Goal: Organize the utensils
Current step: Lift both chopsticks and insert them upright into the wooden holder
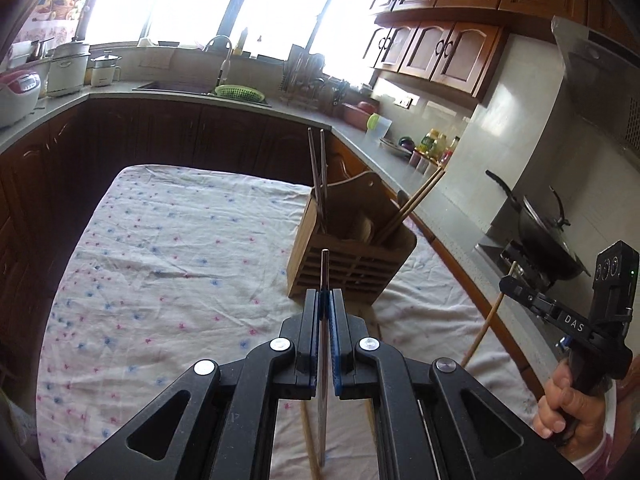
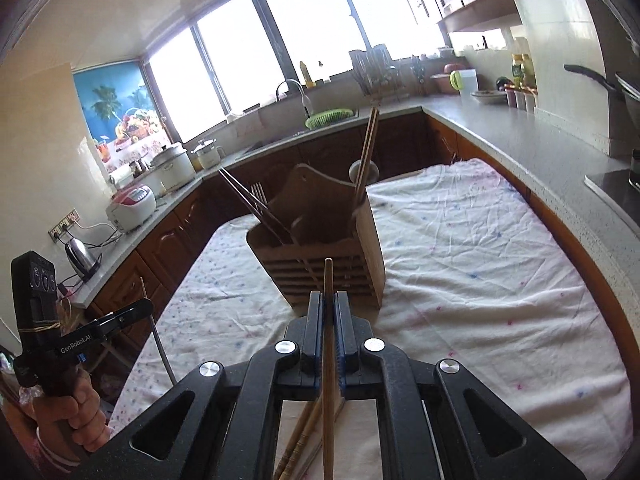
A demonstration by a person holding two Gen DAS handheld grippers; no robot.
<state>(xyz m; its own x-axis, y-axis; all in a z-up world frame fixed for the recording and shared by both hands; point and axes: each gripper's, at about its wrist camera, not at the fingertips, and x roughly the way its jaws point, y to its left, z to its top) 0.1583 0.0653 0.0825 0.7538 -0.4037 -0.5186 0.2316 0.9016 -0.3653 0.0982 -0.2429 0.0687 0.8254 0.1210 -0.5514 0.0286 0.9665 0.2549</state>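
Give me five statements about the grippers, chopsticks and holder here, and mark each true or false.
1. The left gripper grips a metal chopstick. True.
2. The right gripper is empty. False: it is shut on a wooden chopstick.
3. The wooden holder stands on the cloth. True.
4. The holder is empty. False: chopsticks already stand in it.
5. More chopsticks lie on the cloth below the right gripper. True.
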